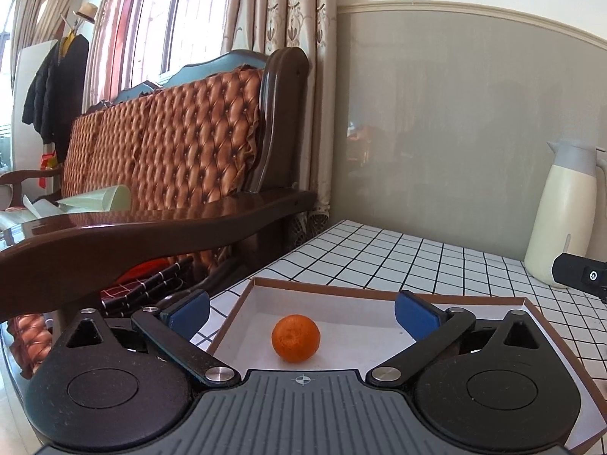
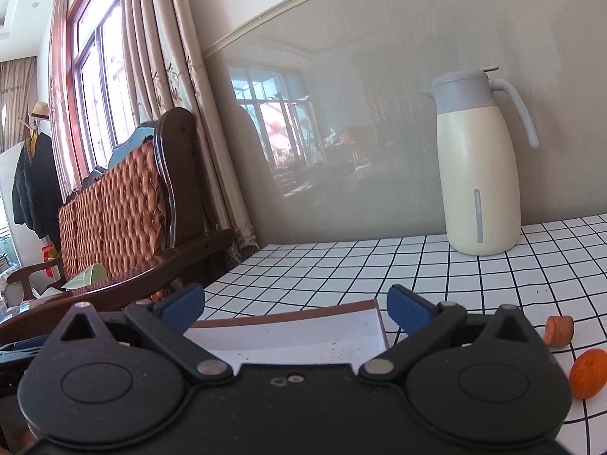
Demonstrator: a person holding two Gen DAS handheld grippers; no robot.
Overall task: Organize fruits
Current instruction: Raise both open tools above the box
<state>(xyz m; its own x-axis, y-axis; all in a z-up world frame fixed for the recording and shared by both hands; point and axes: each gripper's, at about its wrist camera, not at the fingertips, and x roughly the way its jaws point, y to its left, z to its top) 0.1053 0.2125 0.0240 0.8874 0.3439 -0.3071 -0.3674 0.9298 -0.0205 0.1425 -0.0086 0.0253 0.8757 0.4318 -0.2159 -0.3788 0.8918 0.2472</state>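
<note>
Orange and round, a mandarin [image 1: 295, 338] lies alone on the white floor of our shallow cardboard tray [image 1: 379, 294], which sits at the near left corner of the checked tablecloth [image 1: 417, 258]. Our left gripper [image 1: 302, 313] hovers over it, fingers spread wide and touching nothing. Our right gripper [image 2: 295, 309] is likewise spread and empty above the tray's right edge. Right of it lie a second mandarin [image 2: 588, 373] and a carrot chunk [image 2: 558, 330]; a cream thermos jug [image 2: 480, 174] stands by the wall.

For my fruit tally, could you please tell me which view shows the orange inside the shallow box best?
The left wrist view: the orange lies fully visible inside the box. The right wrist view shows only the box's far corner, not that fruit.
</note>
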